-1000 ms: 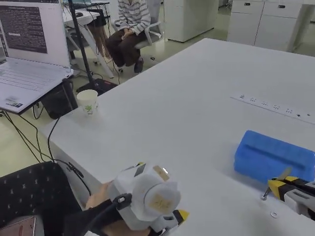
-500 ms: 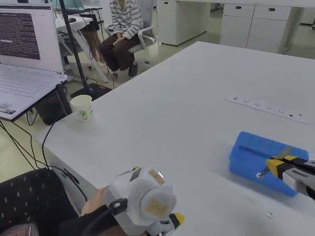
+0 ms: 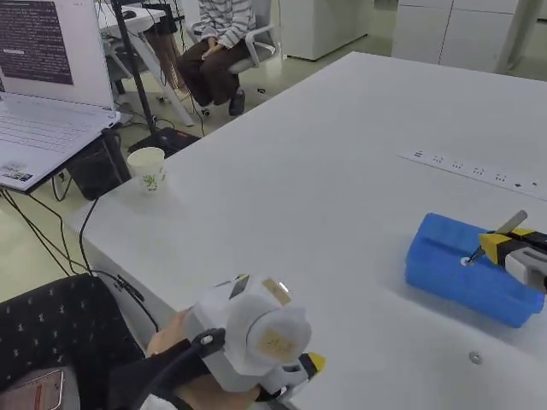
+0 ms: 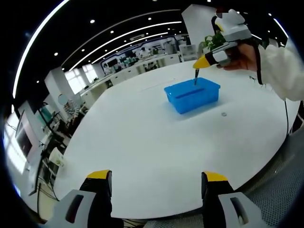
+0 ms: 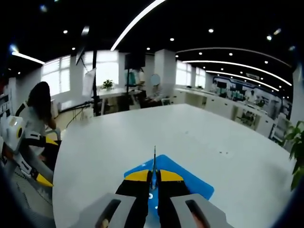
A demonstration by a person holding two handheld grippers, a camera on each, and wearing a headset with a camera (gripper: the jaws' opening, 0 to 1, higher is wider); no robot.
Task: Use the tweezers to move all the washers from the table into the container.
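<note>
Washer (image 3: pixel 475 358) lay on the white table (image 3: pixel 342 171), near the blue container (image 3: pixel 444 278). The right gripper (image 5: pixel 153 176) pinched the tweezers (image 5: pixel 154 160), their tips over the container. The left gripper (image 4: pixel 154 179) had its jaws spread at the table's near edge.

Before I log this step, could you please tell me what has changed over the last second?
The right tool, shut on the tweezers, lifted from the table to over the blue container. The left tool and one washer on the table stayed put.
</note>
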